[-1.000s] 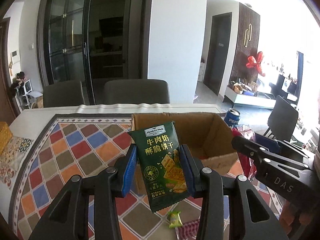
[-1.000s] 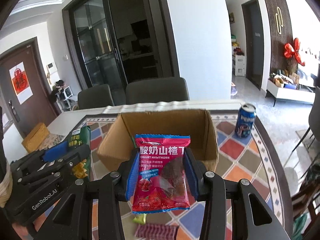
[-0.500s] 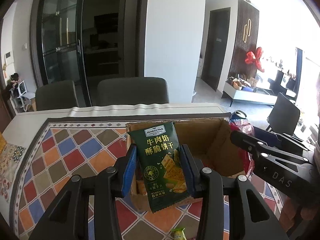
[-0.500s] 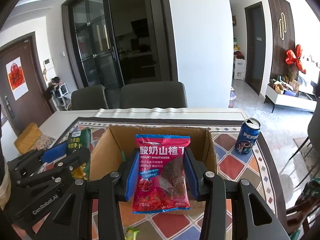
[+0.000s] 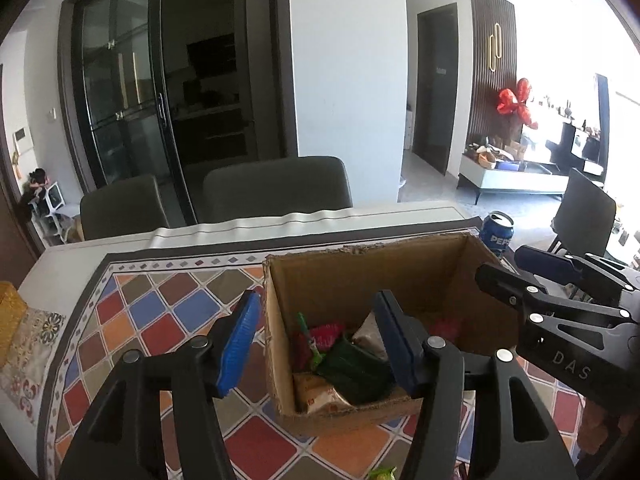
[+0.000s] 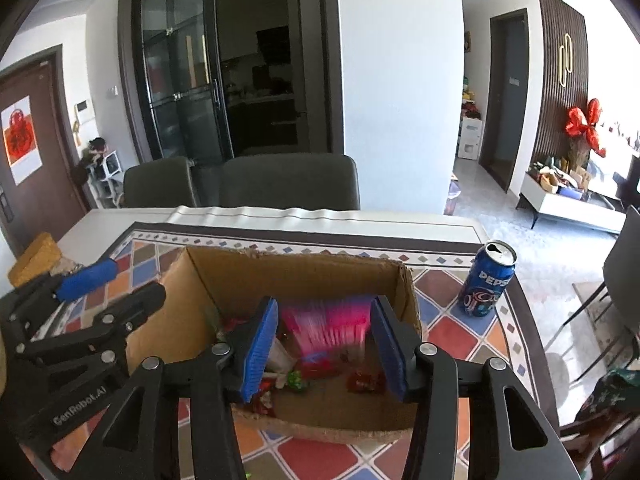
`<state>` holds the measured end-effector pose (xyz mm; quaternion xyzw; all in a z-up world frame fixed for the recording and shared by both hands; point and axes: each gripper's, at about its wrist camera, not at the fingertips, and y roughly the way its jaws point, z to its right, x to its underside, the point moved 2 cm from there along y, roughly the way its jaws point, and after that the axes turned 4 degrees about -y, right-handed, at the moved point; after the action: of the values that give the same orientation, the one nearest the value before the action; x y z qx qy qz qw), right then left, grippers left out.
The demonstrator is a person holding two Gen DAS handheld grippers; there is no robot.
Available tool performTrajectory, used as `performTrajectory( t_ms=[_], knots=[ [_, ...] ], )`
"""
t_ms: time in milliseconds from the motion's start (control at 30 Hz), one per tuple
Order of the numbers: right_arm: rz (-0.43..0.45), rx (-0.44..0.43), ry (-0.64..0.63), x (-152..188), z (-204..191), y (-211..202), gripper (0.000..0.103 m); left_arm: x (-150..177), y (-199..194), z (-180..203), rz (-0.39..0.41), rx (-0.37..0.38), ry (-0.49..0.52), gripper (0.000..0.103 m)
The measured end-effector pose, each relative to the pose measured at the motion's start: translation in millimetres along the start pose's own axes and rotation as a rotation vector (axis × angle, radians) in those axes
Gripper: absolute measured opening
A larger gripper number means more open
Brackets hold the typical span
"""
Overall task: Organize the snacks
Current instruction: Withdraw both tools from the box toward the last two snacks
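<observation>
The blurred pink snack packet (image 6: pixel 326 330) drops between the spread fingers of the released right hand-held gripper (image 6: pixel 324 350) into the cardboard box (image 6: pixel 296 276) directly below, where the green packet (image 5: pixel 352 366) lies under the equally released, empty left hand-held gripper (image 5: pixel 318 344), on the tiled-pattern surface (image 5: pixel 160 312).

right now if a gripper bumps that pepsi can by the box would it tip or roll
Probably tips easily: the Pepsi can stands upright, tall for its base, on the patterned tablecloth. Its tab is open, so it may be partly empty and light, and could spill. Once down, its round body would likely roll; it stands apart from the cardboard box, near the table's edge.
</observation>
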<state>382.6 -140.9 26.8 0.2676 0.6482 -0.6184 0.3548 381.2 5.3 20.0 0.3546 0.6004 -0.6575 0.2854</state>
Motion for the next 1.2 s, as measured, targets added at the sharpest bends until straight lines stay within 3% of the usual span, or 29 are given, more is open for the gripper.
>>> performTrajectory(
  t_ms=[467, 1200],
  knots=[
    [-0.011, -0.059, -0.081, 44.2, -13.0, -40.7, 0.049, 47.5, -33.1, 12.4, -0.071, 0.051, 0.055, 0.059],
    [-0.264, -0.147, -0.353, 141.1, -41.5, -34.9, 0.049, 143.9, -12.8, 32.1, -0.298, 0.105, 0.107, 0.059]
  ],
)
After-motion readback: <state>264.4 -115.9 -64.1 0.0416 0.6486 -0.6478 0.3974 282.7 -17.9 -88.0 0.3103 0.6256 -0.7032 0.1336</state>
